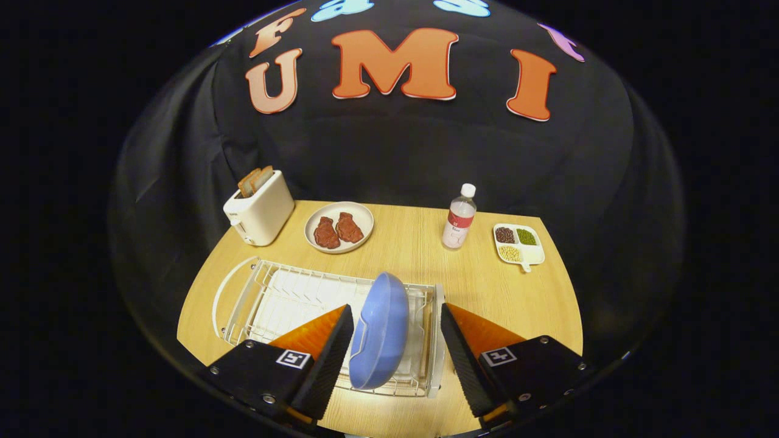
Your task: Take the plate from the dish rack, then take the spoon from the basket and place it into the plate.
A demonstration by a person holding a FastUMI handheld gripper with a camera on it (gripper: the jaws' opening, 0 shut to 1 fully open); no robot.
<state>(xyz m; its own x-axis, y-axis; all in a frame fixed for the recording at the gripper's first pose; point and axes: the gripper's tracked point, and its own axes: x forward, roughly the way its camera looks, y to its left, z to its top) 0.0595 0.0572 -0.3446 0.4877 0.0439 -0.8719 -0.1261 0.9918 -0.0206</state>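
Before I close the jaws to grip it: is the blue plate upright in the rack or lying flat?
Upright: the blue plate stands on edge in the white dish rack, between the open jaws.

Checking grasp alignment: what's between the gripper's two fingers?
Gripper view: the blue plate, upright on edge in the white dish rack, sits between the open gripper fingers; left finger near it, contact unclear.
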